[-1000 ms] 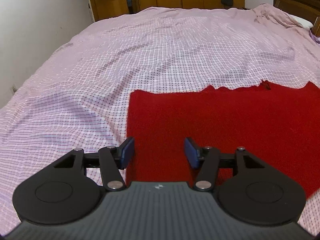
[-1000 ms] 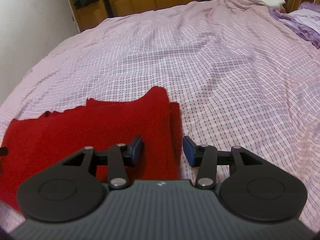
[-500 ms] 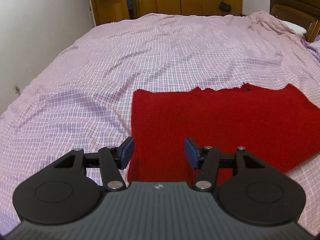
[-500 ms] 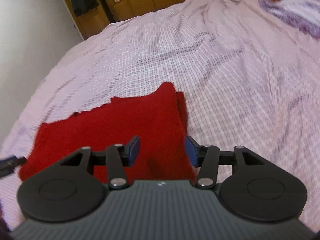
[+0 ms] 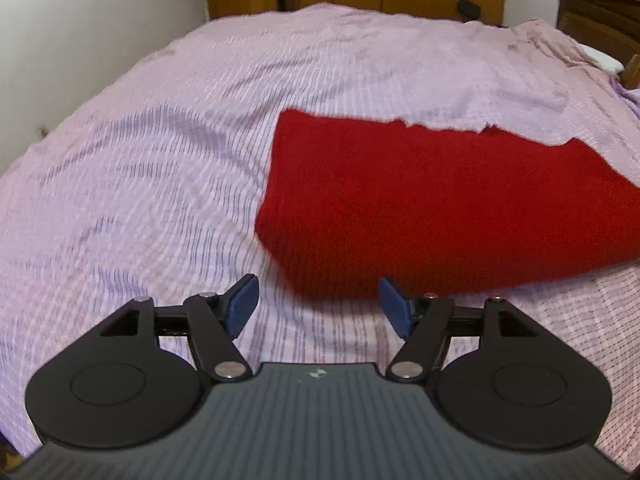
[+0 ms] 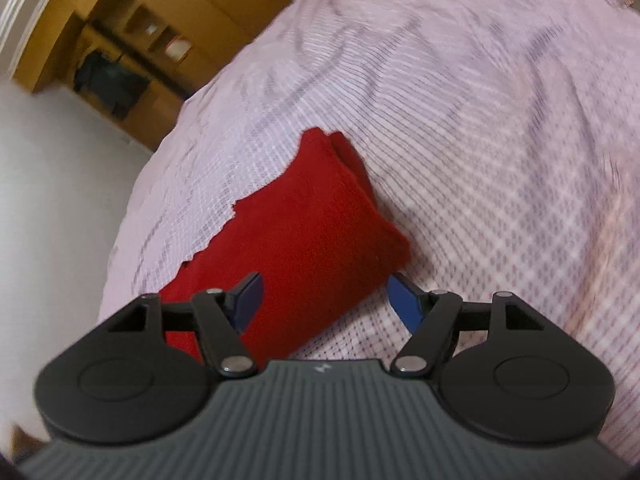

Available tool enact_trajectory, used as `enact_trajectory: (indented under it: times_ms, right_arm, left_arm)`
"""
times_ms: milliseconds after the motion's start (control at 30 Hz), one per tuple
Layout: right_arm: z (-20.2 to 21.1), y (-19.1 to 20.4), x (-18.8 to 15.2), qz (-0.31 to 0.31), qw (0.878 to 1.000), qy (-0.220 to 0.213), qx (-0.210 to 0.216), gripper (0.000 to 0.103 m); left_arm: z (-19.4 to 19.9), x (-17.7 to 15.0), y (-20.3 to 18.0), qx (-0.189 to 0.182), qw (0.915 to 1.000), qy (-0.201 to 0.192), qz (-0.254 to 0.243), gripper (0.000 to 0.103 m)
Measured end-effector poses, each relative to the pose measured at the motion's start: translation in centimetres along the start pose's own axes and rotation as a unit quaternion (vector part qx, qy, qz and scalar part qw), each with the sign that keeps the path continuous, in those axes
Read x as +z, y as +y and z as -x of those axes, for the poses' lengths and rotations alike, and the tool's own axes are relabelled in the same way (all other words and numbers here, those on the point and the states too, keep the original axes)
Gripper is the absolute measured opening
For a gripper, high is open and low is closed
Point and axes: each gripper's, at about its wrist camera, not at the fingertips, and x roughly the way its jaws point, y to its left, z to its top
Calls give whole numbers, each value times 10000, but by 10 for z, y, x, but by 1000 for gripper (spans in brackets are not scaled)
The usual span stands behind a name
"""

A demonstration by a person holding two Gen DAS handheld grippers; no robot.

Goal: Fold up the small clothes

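Our two tongs have pulled back from the red cloth, and both have just been opening. The left tongs stand wide with only the pink bed sheet between the tips. The right tongs stand wide too and have rolled, so the room looks tilted.

The cloth lies just ahead, in the middle right of the left view, its long side running left to right. It looks thick, soft and folded flat.
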Motion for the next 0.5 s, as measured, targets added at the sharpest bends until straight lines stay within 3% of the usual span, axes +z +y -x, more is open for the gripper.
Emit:
enact_trajectory:
  times_ms: [167,500]
  right_arm:
    - [-15,-6,-7,-439,9989,138,6,75]
    - [-48,-26,-14,-1311,9895,-299,535,73]
  left_arm:
    - [-13,-8,10,-32,9989,313,361,72]
    - [-25,-11,19,-157,9965,512,643,73]
